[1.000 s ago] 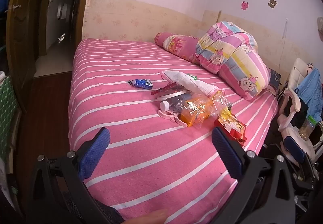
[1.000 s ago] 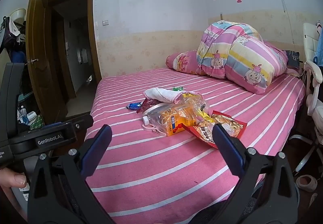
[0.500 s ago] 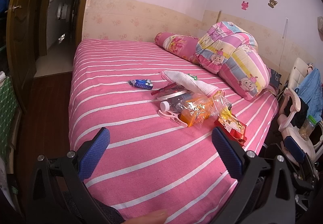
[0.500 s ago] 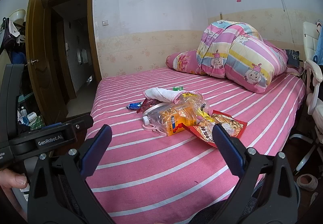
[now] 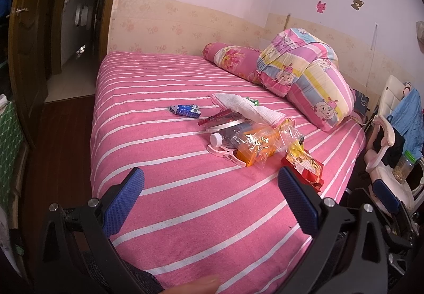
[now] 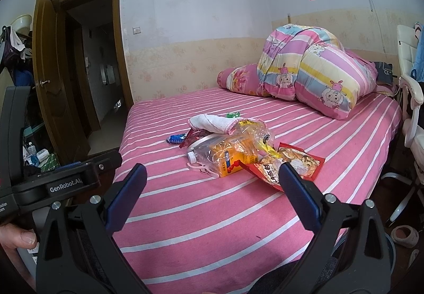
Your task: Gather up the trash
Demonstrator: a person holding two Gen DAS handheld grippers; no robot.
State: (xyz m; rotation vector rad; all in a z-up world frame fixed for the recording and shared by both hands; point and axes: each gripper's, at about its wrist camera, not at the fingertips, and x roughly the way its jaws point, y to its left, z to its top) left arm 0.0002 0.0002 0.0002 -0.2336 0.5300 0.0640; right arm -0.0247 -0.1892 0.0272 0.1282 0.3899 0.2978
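Note:
A pile of trash lies mid-bed on the pink striped sheet (image 5: 164, 203): a clear plastic bottle (image 5: 225, 136) with a white cap, an orange carton in a clear bag (image 5: 259, 148), a red snack packet (image 5: 304, 164), a white cloth (image 5: 246, 105), a pink clothes peg (image 5: 225, 154). A blue wrapper (image 5: 185, 109) lies apart to the left. The bottle (image 6: 204, 153), carton (image 6: 233, 158), red packet (image 6: 286, 164) and blue wrapper (image 6: 176, 138) also show in the right wrist view. My left gripper (image 5: 210, 177) and right gripper (image 6: 212, 174) are both open and empty, short of the pile.
A rolled quilt (image 5: 310, 74) and pink bolster (image 5: 230, 58) lie at the bed's far end. A white chair with clothes (image 5: 392, 132) stands right of the bed. A wooden door (image 6: 50, 76) stands open on the left. The left gripper's body (image 6: 53, 180) shows at the right view's left edge.

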